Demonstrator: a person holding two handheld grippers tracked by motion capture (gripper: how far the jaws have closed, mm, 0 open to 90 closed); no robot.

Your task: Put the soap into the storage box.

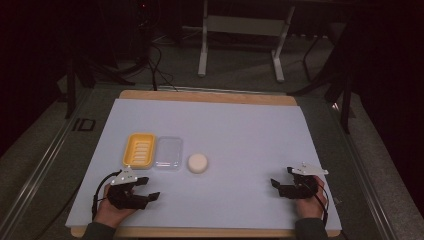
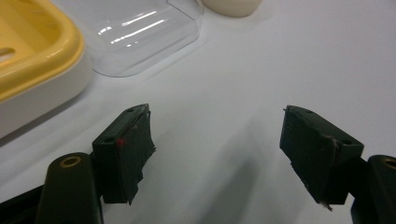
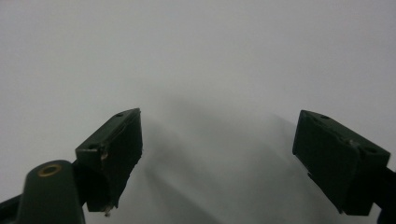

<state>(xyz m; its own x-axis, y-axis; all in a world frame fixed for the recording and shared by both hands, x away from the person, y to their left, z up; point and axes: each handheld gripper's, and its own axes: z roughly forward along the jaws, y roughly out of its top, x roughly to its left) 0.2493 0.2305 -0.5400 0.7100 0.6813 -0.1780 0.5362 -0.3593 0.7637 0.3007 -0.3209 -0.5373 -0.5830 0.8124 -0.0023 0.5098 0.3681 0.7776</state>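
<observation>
Most of the high view beyond the table is a dim room: dark grey carpeted floor [image 1: 235, 65], the pale metal legs of a stand [image 1: 202, 50] at the far side, and black cables [image 1: 155, 65] trailing across the floor toward the table's far-left corner. Darkness swallows the left and right edges, so what stands there cannot be made out.

The table [image 1: 210, 97] has a wooden edge showing at the far and near sides, and nearly all of its top is covered by a pale bluish-white mat [image 1: 240, 145] — smooth, matte and bare over its whole right half.

On the mat's left-centre sit three things in a row: a yellow soap dish [image 1: 139, 150] with a ridged floor, a clear plastic lid [image 1: 168, 152] touching it on the right, and a round cream soap bar [image 1: 198, 162] just beside the lid, apart from it.

The left gripper [image 1: 149, 188] rests low over the mat near the front-left edge, near the dish and lid, held in a hand [image 1: 112, 207]. Its fingers [image 2: 126, 149] stand wide apart over bare mat, with nothing between them.

The right gripper [image 1: 281, 180] sits near the front-right edge, well apart from the soap bar — its fingers [image 3: 114, 149] likewise spread open above plain mat, shadows beneath them.
</observation>
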